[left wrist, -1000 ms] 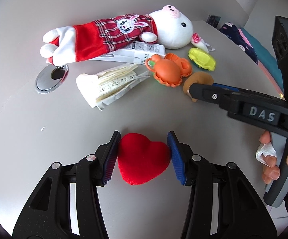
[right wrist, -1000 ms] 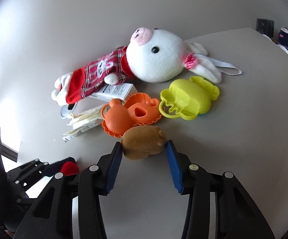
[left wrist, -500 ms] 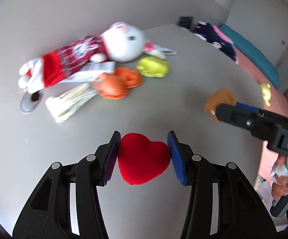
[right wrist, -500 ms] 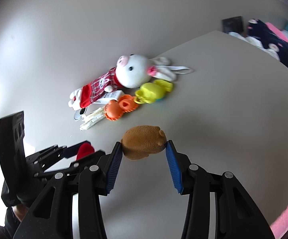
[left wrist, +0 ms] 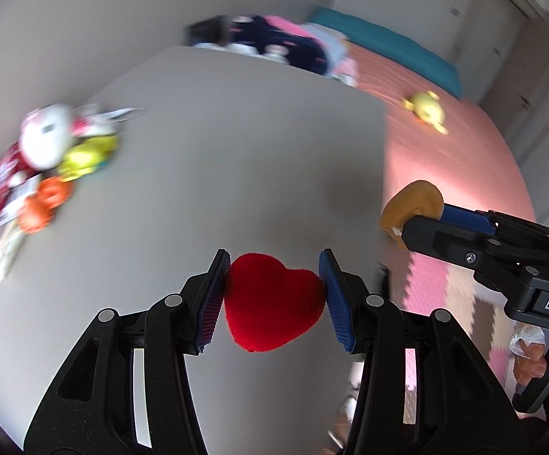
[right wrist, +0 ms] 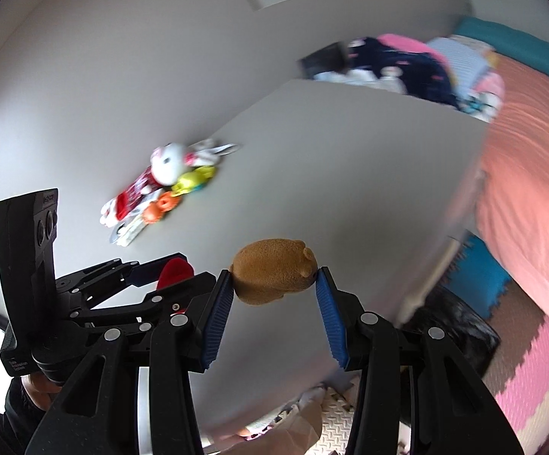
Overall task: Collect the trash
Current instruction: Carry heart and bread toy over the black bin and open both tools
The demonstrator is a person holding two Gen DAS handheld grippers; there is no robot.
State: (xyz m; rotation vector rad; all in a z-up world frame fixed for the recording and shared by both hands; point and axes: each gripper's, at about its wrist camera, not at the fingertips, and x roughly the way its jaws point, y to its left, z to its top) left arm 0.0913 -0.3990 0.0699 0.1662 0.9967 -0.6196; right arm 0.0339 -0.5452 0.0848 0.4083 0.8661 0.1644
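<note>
a yellow duck toy (left wrist: 426,110) lies on the pink bed (left wrist: 456,144), beside the grey table (left wrist: 236,144).

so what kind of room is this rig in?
Probably a child's bedroom. A bed with a pink cover sits beside the grey table, foam puzzle mats cover the floor, and a plush rabbit lies on the table.

Only one text can be read: white letters "DAS", cut off by the picture's edge, on a small label plate on the right gripper (left wrist: 422,214) body, seen from the left wrist. Small white print on the left gripper (right wrist: 177,269) handle is too blurred to read
</note>
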